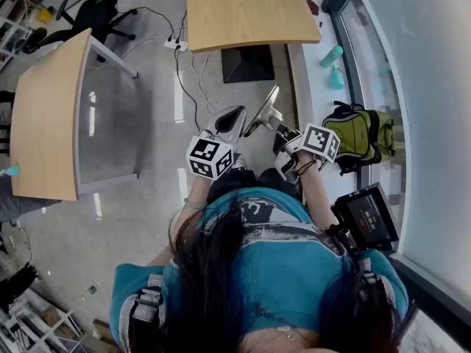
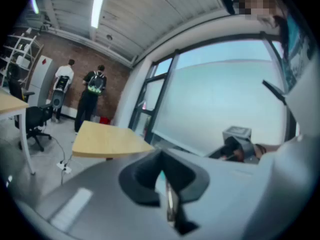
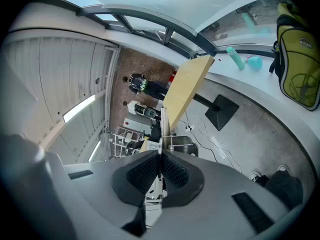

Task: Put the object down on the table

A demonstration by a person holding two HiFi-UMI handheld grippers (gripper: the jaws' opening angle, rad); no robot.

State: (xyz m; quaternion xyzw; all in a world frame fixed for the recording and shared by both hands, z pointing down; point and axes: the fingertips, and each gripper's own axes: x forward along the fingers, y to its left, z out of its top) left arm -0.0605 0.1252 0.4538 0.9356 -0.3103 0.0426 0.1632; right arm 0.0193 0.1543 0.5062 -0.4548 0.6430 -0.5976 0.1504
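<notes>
I am standing over the floor with both grippers held in front of my chest. My right gripper (image 1: 274,118) is shut on a thin flat metal piece (image 1: 263,112). In the right gripper view that metal piece (image 3: 162,126) stands edge-on between the ribbed pads (image 3: 176,171) and reaches out past them, with a small bolt on its side. My left gripper (image 1: 230,118) is level with it, just to its left, and its jaws are together. Between the left gripper's pads (image 2: 144,176) only a narrow pale slit shows. The wooden table (image 1: 250,9) lies ahead, and a second table (image 1: 45,116) is at the left.
A green backpack (image 1: 358,134) and two teal bottles (image 1: 333,65) sit on the window ledge at the right. A black table base (image 1: 247,63), cables and a power strip (image 1: 175,44) lie on the floor. An office chair (image 1: 96,13) stands at the far left. Two people (image 2: 95,84) stand by the brick wall.
</notes>
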